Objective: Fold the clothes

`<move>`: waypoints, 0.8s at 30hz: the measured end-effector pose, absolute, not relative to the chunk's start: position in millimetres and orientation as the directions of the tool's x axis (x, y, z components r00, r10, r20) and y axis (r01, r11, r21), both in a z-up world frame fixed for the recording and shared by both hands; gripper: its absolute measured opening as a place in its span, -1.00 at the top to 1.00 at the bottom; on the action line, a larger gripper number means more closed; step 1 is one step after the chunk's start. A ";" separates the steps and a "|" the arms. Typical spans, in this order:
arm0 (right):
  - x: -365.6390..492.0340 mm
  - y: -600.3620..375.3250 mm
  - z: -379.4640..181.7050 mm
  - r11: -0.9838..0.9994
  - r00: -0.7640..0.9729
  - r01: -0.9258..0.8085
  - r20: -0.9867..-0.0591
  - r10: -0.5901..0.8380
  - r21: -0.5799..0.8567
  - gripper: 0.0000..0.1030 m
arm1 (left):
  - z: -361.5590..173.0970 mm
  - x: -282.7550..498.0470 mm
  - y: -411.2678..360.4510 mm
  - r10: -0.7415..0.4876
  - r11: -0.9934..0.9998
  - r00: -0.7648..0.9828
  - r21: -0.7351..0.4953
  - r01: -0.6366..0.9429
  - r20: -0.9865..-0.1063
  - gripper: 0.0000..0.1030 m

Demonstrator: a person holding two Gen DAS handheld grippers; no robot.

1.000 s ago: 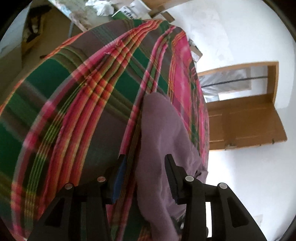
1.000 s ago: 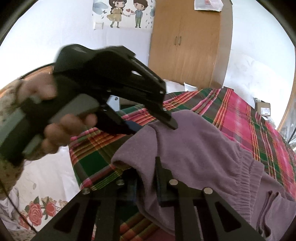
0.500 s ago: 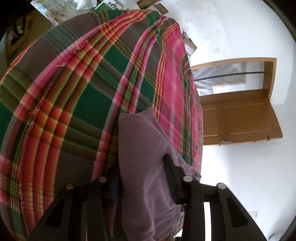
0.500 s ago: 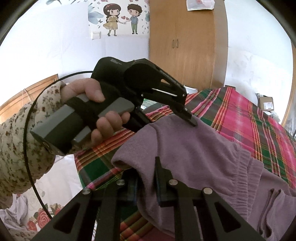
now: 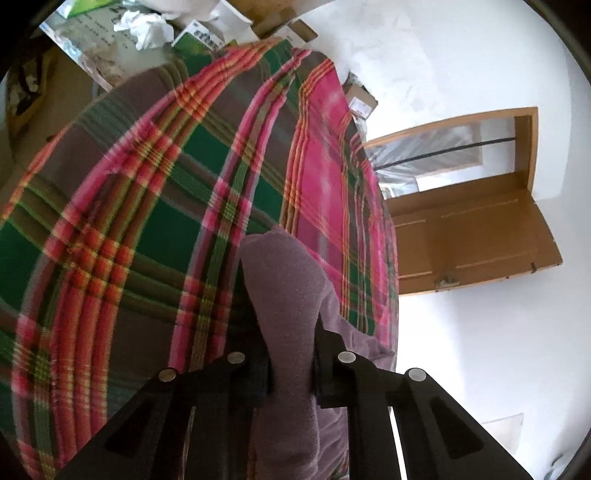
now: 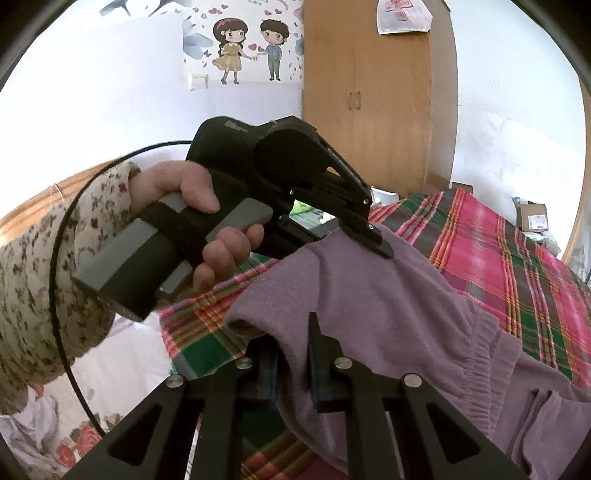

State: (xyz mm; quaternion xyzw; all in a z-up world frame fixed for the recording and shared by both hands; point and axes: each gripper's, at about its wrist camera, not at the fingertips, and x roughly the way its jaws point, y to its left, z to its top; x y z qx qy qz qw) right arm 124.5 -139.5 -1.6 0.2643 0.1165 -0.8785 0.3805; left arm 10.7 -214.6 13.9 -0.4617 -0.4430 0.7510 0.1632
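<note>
A purple fleece garment (image 6: 388, 317) with a gathered elastic band lies over a red, green and pink plaid bedspread (image 6: 517, 258). My right gripper (image 6: 293, 354) is shut on a corner of its near edge. In the left wrist view my left gripper (image 5: 291, 354) is shut on another fold of the same purple garment (image 5: 288, 295), held above the plaid bedspread (image 5: 147, 221). The right wrist view also catches the left gripper (image 6: 373, 236), held in a person's hand (image 6: 207, 221), clamping the garment's far corner. Both held corners are raised off the bed.
A wooden wardrobe (image 6: 369, 96) stands behind the bed beside a wall with a cartoon sticker (image 6: 247, 48). An open wooden door (image 5: 472, 236) is beyond the bed's right edge. Boxes and crumpled paper (image 5: 147, 26) lie past the far end. Floral fabric (image 6: 44, 435) sits at lower left.
The left gripper has swung over the bed with its purple corner, the view shifting across the plaid. In the right view it has moved right and closer. Both grips stay closed.
</note>
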 end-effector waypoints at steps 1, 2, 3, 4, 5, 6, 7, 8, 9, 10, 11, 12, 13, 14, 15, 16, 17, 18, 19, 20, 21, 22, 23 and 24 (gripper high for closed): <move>123.8 -140.9 -0.1 -0.678 -0.565 0.735 -0.550 -0.615 0.004 0.77 | 15.8 13.5 -217.5 0.648 -0.556 -0.528 -0.815 0.164 -0.549 0.68; 123.0 -142.3 1.5 -0.673 -0.559 0.740 -0.547 -0.623 0.011 0.77 | 17.5 17.9 -221.1 0.641 -0.555 -0.537 -0.814 0.169 -0.549 0.68; 122.3 -143.7 3.1 -0.668 -0.553 0.744 -0.544 -0.631 0.018 0.77 | 19.3 22.5 -224.3 0.633 -0.558 -0.545 -0.812 0.171 -0.549 0.68; 121.9 -145.2 3.2 -0.660 -0.544 0.750 -0.544 -0.639 0.024 0.77 | 20.6 24.8 -226.3 0.627 -0.564 -0.547 -0.808 0.172 -0.554 0.68; 121.6 -146.6 3.2 -0.653 -0.535 0.757 -0.545 -0.646 0.030 0.77 | 21.0 27.5 -228.0 0.622 -0.567 -0.548 -0.804 0.178 -0.559 0.68; 121.0 -146.9 2.6 -0.648 -0.527 0.760 -0.547 -0.650 0.037 0.77 | 21.4 29.4 -228.5 0.619 -0.570 -0.547 -0.802 0.181 -0.564 0.68; 120.3 -146.0 2.1 -0.647 -0.522 0.761 -0.549 -0.653 0.047 0.77 | 22.3 30.0 -227.9 0.618 -0.578 -0.544 -0.797 0.176 -0.568 0.68; 119.7 -145.0 1.5 -0.646 -0.516 0.761 -0.550 -0.657 0.058 0.77 | 23.6 30.3 -227.1 0.617 -0.582 -0.543 -0.795 0.172 -0.569 0.68; 120.7 -143.7 1.7 -0.648 -0.514 0.759 -0.550 -0.659 0.067 0.77 | 25.7 30.1 -226.2 0.619 -0.581 -0.545 -0.796 0.168 -0.566 0.68; 120.1 -141.2 2.7 -0.650 -0.514 0.756 -0.547 -0.661 0.076 0.77 | 28.1 29.6 -224.8 0.621 -0.579 -0.547 -0.799 0.162 -0.561 0.68; 119.5 -138.2 4.6 -0.653 -0.518 0.753 -0.541 -0.663 0.080 0.77 | 31.3 28.8 -222.6 0.623 -0.579 -0.550 -0.801 0.155 -0.556 0.68; 120.3 -134.8 7.0 -0.656 -0.524 0.750 -0.533 -0.665 0.081 0.77 | 35.1 28.8 -220.2 0.622 -0.581 -0.554 -0.801 0.148 -0.553 0.68; 121.4 -131.4 9.4 -0.660 -0.531 0.747 -0.524 -0.666 0.082 0.77 | 38.5 28.7 -217.9 0.622 -0.583 -0.554 -0.799 0.143 -0.553 0.68; 122.4 -128.0 11.8 -0.663 -0.537 0.744 -0.516 -0.667 0.082 0.77 | 42.3 27.9 -215.5 0.622 -0.586 -0.555 -0.799 0.137 -0.552 0.68; 128.6 -123.7 14.6 -0.666 -0.542 0.741 -0.509 -0.669 0.087 0.77 | 46.4 26.5 -212.8 0.623 -0.588 -0.557 -0.798 0.130 -0.550 0.68; 135.3 -119.4 17.5 -0.669 -0.546 0.738 -0.503 -0.670 0.092 0.77 | 50.6 26.1 -209.9 0.622 -0.591 -0.559 -0.797 0.125 -0.549 0.68; 136.4 -114.5 21.0 -0.672 -0.550 0.734 -0.496 -0.672 0.097 0.77 | 56.3 25.9 -206.1 0.622 -0.594 -0.561 -0.796 0.117 -0.547 0.68; 136.8 -109.6 24.5 -0.675 -0.555 0.730 -0.488 -0.674 0.103 0.77 | 63.1 25.2 -201.2 0.623 -0.599 -0.562 -0.794 0.103 -0.543 0.68; 137.2 -104.7 28.0 -0.678 -0.559 0.727 -0.481 -0.675 0.108 0.77 | 69.5 24.3 -196.0 0.622 -0.607 -0.564 -0.789 0.090 -0.543 0.68; 138.3 -98.0 32.2 -0.684 -0.567 0.721 -0.471 -0.675 0.112 0.77 | 75.9 23.5 -190.8 0.621 -0.616 -0.566 -0.784 0.077 -0.543 0.68; 140.8 -92.2 34.7 -0.689 -0.575 0.716 -0.463 -0.675 0.116 0.77 | 81.5 22.9 -185.7 0.620 -0.622 -0.567 -0.780 0.065 -0.542 0.68; 142.9 -85.9 38.0 -0.693 -0.581 0.710 -0.455 -0.675 0.122 0.77 | 85.9 22.5 -180.8 0.621 -0.625 -0.568 -0.779 0.056 -0.539 0.68; 143.5 -77.7 41.5 -0.701 -0.588 0.701 -0.447 -0.674 0.135 0.77 | 90.4 21.3 -175.4 0.628 -0.621 -0.569 -0.783 0.047 -0.531 0.68; 145.2 -71.6 45.0 -0.706 -0.593 0.694 -0.442 -0.673 0.143 0.77 | 94.9 19.3 -169.0 0.636 -0.616 -0.567 -0.787 0.036 -0.524 0.68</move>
